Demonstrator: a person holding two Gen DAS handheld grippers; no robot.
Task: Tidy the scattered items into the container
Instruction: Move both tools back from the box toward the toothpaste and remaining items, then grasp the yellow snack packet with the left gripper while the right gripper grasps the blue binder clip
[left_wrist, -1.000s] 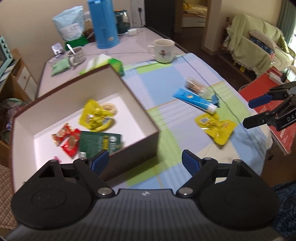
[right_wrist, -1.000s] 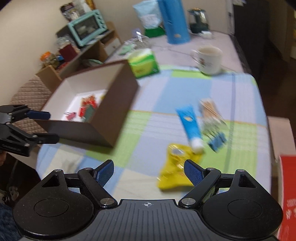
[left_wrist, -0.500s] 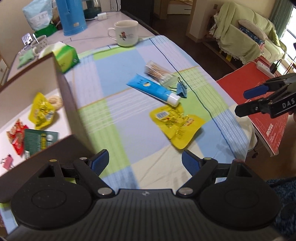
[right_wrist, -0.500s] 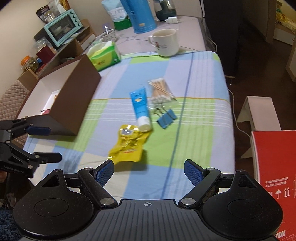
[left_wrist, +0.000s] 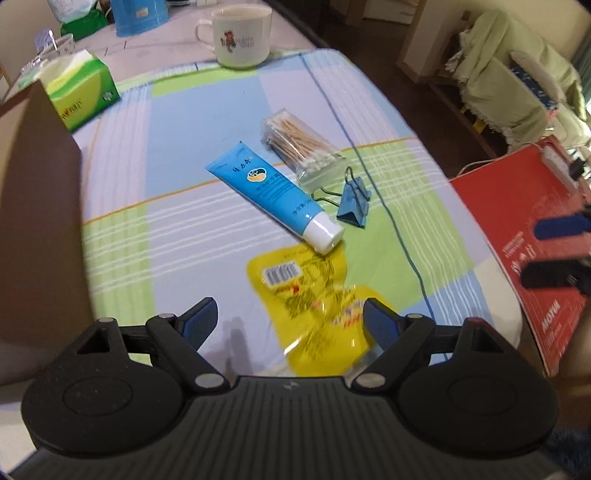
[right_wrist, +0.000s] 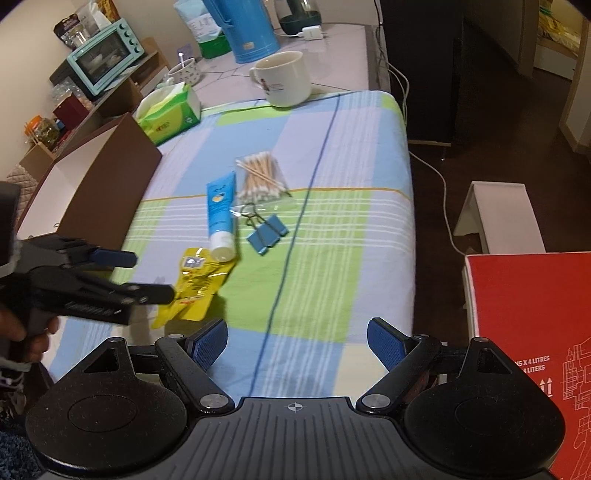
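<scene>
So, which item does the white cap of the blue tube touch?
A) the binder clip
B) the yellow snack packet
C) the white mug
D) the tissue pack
B: the blue tube lies with its white cap on the top edge of the yellow snack packet.

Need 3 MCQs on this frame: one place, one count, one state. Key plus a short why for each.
1. Where does the white cap of the blue tube lie?
A. at the edge of the yellow packet
B. inside the brown box
C. against the mug

2. How many blue binder clips lie on the cloth?
A. none
B. two
C. five

3. How does the left gripper stand?
A. shut on the tube
B. shut on the packet
C. open, holding nothing

Key: 1 A, the cap end meets the packet's top edge in both views. 2 B, the right wrist view shows a pair side by side. 3 C, its fingers stand wide apart over the packet with nothing between them.
</scene>
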